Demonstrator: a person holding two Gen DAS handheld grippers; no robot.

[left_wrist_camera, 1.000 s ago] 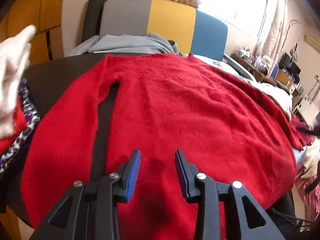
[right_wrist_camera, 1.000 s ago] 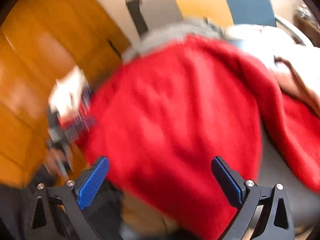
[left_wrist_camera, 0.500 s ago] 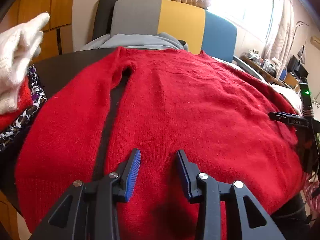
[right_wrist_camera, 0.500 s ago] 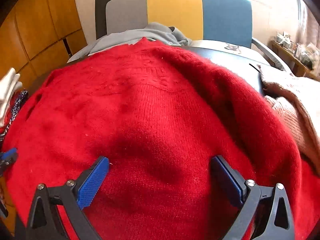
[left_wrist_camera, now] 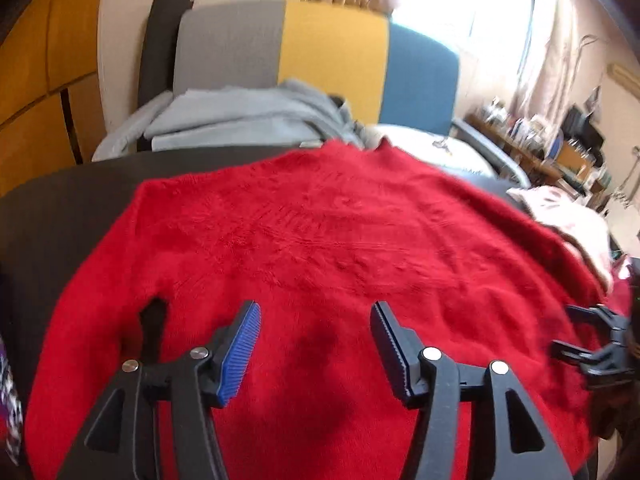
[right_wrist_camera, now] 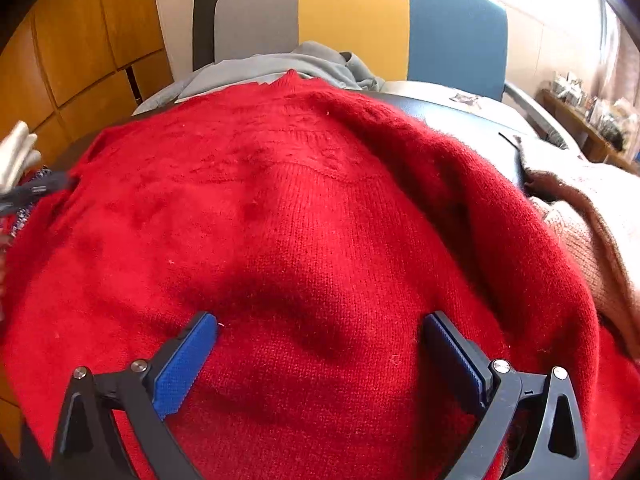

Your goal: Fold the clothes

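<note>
Found a white garment (right_wrist_camera: pixel 16 156) at 9 o'clock of the right wrist view, resting on patterned cloth too blurred to identify. Found the red sweater (left_wrist_camera: pixel 320 248) spread flat and unfolded on the dark desk (left_wrist_camera: pixel 80 192), collar at 12 o'clock, hem at 6 o'clock. Noted its left sleeve (left_wrist_camera: pixel 92 320) lying alongside the body, with a narrow slit of desk showing between them.

Recorded the left hand-held gripper (left_wrist_camera: pixel 316 340) spread, empty, hovering over the lower body. Recorded the right hand-held gripper (right_wrist_camera: pixel 320 344) spread wider, empty, with its tips low over a raised wrinkle in the knit; contact could not be confirmed.

Judged the step in hand as taking hold for a fold. Advised pinching both layers of the knit at an edge or seam, not mid-panel, flattening the wrinkle, and carrying the fold low and level so the fuzzy fabric neither stretched nor dragged.

Found a pink knit (right_wrist_camera: pixel 592 208) at 3 o'clock, touching the sweater's right side. Noted a grey garment (left_wrist_camera: pixel 240 120) on the chair (left_wrist_camera: pixel 332 52) beyond the collar.

Left wrist view alone showed the sleeve slit and the right hand-held gripper from outside, at 3 o'clock. Right wrist view alone showed the wrinkle, the rib texture and the pink knit's overlap clearly.
</note>
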